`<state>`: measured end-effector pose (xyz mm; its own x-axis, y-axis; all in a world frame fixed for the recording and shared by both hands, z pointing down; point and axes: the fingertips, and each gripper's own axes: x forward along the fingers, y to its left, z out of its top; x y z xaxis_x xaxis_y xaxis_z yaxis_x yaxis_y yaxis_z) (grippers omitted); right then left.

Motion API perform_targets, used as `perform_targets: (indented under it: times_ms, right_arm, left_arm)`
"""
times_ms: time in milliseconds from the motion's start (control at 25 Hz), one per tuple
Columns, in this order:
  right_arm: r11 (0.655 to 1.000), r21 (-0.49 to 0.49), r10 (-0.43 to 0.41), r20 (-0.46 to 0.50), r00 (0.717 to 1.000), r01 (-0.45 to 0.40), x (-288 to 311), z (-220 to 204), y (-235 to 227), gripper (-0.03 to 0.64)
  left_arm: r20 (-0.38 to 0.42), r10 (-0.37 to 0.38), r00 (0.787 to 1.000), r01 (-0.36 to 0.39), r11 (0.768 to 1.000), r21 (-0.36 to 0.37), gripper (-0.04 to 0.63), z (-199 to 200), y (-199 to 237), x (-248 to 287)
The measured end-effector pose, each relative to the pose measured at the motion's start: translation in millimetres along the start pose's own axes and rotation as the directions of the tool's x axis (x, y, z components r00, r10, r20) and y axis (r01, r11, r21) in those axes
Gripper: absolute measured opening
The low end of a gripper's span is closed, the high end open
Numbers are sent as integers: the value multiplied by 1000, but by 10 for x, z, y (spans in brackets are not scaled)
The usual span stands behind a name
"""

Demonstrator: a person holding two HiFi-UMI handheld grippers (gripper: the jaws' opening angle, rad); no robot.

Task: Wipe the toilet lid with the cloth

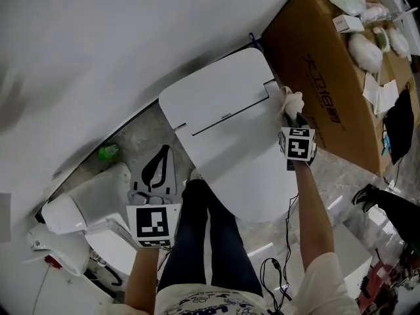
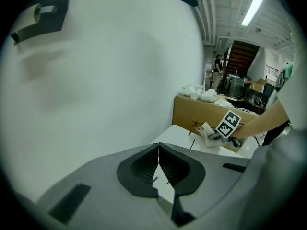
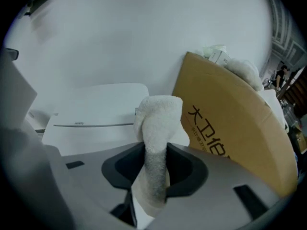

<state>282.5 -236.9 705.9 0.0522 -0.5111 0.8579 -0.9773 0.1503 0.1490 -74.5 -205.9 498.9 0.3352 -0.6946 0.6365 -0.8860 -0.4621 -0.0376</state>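
Two grippers are in view, one per hand. The right gripper (image 3: 156,169) has its jaws clamped on a white cloth (image 3: 158,116), which rises between them as a thick folded wad and bulges over their tips. In the head view the cloth sits at the right edge of the closed white toilet lid (image 1: 230,143), near its hinge end, in the narrow gap beside a large brown cardboard box (image 1: 328,77). Whether the cloth presses on the lid cannot be told. The left gripper (image 2: 158,164) has its jaws together with nothing between them. It is held low at the person's left, well apart from the lid.

The lid is smooth and glossy, with a thin seam across its rear part. Behind it runs a plain white wall (image 1: 98,44), and a mottled grey floor (image 1: 131,136) shows between toilet and wall. The box stands just beside the toilet on the right, its open top heaped with white bundles (image 1: 364,48). A small green object (image 1: 108,152) lies by the wall, and another white fixture (image 1: 92,199) stands at lower left. The person's dark-trousered legs (image 1: 207,241) are in front of the toilet, with black cables (image 1: 279,268) beside them.
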Motion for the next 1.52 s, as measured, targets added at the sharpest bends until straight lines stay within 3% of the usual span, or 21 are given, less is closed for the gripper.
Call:
perform_targets:
  times_ms: [400, 920, 1520]
  right_arm:
    - [998, -55, 30, -90, 995, -35, 338, 15, 73, 121]
    - [984, -165, 46, -111, 993, -64, 319, 74, 336, 109]
    - [934, -311, 159, -74, 985, -174, 87, 120, 1454, 107]
  left_arm:
    - [0, 36, 999, -36, 998, -53, 9, -174, 85, 46]
    - [-12, 50, 999, -51, 995, -82, 9, -332, 127, -93]
    - [15, 79, 997, -77, 990, -115, 9, -397, 315, -368]
